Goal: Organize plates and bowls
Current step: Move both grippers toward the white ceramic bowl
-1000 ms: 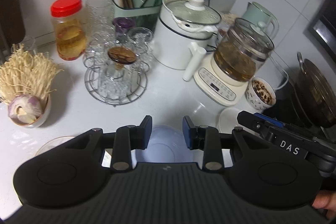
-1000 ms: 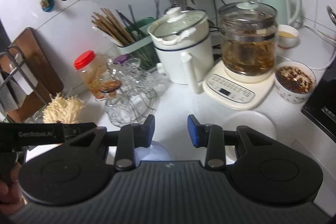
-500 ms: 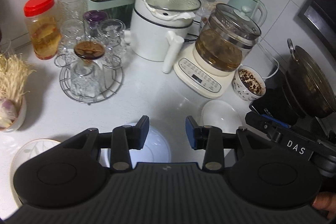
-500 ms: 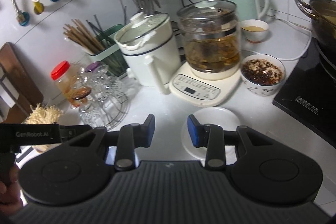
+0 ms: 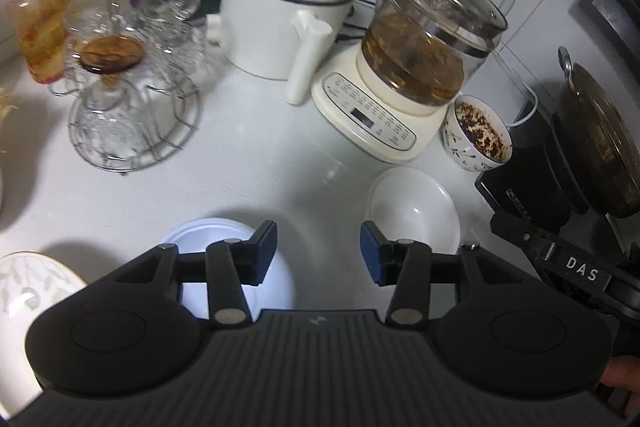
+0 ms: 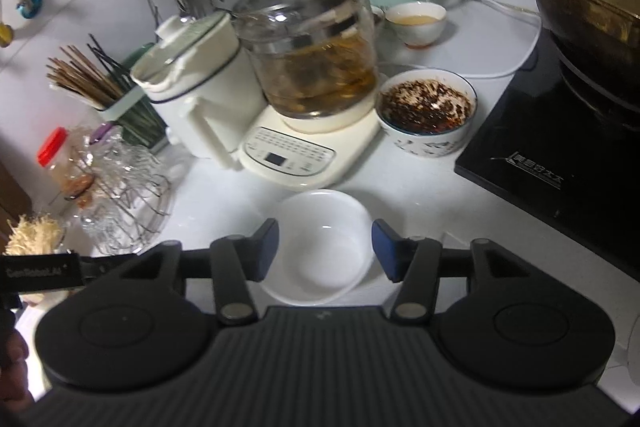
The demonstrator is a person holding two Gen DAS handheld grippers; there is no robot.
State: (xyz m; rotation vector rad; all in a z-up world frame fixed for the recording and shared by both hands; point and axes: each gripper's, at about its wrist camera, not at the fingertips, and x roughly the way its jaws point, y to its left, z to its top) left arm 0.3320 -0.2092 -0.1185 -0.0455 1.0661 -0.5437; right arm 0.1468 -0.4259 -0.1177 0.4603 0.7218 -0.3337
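Both grippers moved right and I've widened them, left gripper (image 5: pixel 318 253) and right gripper (image 6: pixel 324 251) released, white bowl (image 6: pixel 320 247) before the kettle (image 6: pixel 308 67); nothing stacked yet.

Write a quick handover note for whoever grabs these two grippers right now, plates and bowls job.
Left gripper: open, empty, above the counter by the pale blue plate.
Right gripper: open, empty, its fingers either side of the white bowl, not closed on it.
Leaf-patterned plate lies at the far left; the patterned bowl, full of food, is beside the tea kettle.
Done: nothing stacked.
Left: grasp the white bowl, then gather the dishes.
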